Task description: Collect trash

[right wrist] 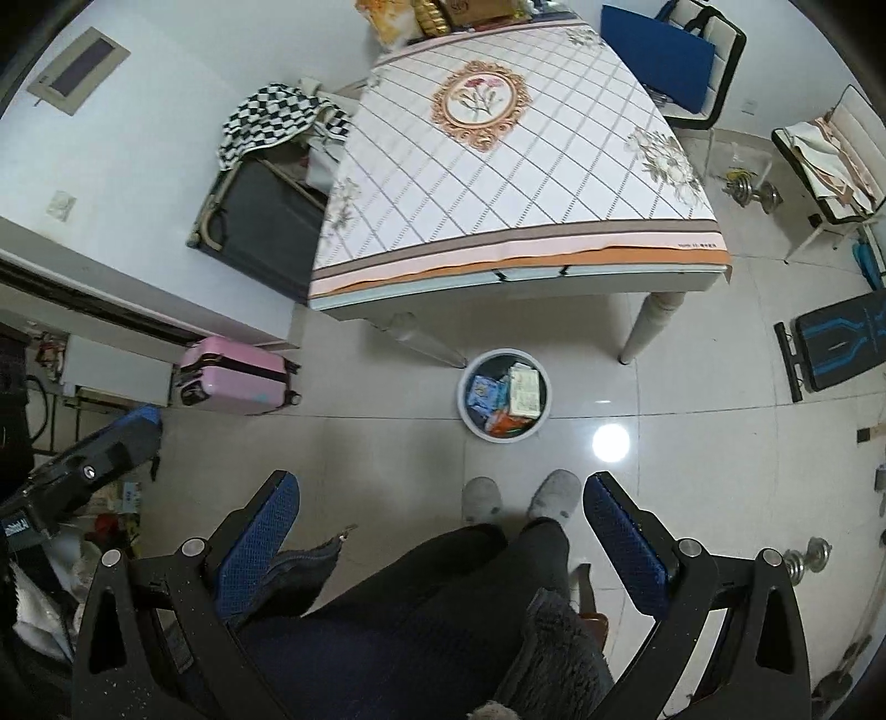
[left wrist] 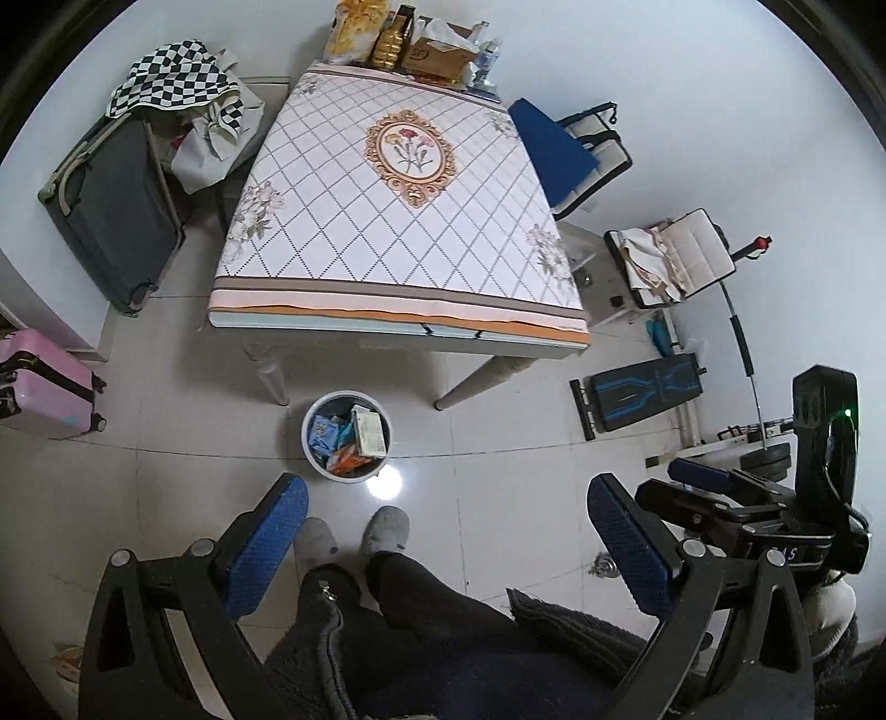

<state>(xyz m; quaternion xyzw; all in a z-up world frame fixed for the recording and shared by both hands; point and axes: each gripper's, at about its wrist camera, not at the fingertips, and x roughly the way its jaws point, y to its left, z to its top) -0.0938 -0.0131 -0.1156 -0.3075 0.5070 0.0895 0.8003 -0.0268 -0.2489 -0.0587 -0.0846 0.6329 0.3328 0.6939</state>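
Observation:
A round white-rimmed trash bin (left wrist: 318,438) stands on the tiled floor in front of the table, holding several packets and a box; it also shows in the right wrist view (right wrist: 464,408). My left gripper (left wrist: 448,548) is open and empty, held high above the person's legs and slippers, well short of the bin. My right gripper (right wrist: 443,548) is open and empty at a similar height. The right gripper also shows at the right edge of the left wrist view (left wrist: 720,487).
A table (left wrist: 398,232) with a diamond-patterned cloth has boxes and bags (left wrist: 410,44) at its far end. A dark suitcase (left wrist: 111,210), a pink suitcase (left wrist: 44,387), chairs (left wrist: 581,149), a bench (left wrist: 642,399) and dumbbells (right wrist: 753,188) surround it.

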